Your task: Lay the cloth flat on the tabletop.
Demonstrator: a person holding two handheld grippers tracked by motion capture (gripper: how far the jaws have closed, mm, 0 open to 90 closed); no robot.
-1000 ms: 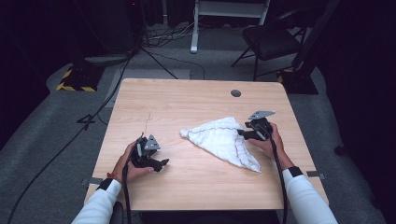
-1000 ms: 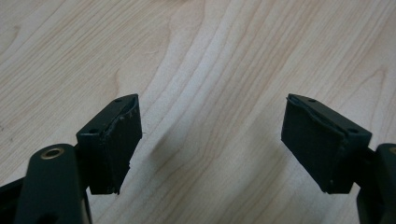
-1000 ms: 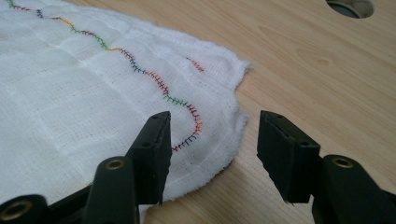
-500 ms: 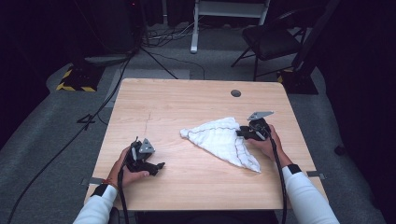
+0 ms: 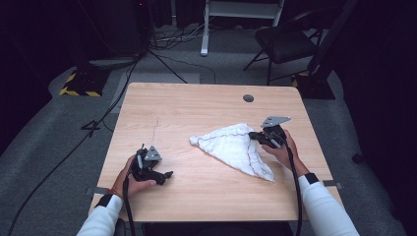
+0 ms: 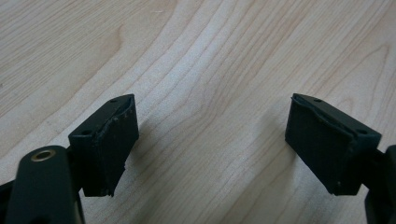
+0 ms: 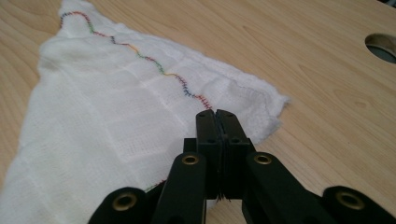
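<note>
A white cloth [image 5: 231, 147] with a multicoloured stitched hem lies folded into a flat triangle on the right half of the wooden table [image 5: 196, 108]. My right gripper [image 5: 253, 134] sits at the cloth's right corner. In the right gripper view its jaws [image 7: 215, 114] are pressed shut, with their tips over the cloth [image 7: 102, 121], and I see no fabric between them. My left gripper [image 5: 167, 174] is near the front left of the table, well away from the cloth. Its jaws stand wide open [image 6: 212, 149] just above bare wood [image 6: 210, 56].
A round cable hole [image 5: 248, 98] is in the table's far right area, also seen in the right gripper view [image 7: 383, 46]. Beyond the table are a dark chair [image 5: 290, 42], floor cables and stands.
My left gripper has drawn back a little toward the near left edge of the table. The right gripper and the cloth have stayed put.
</note>
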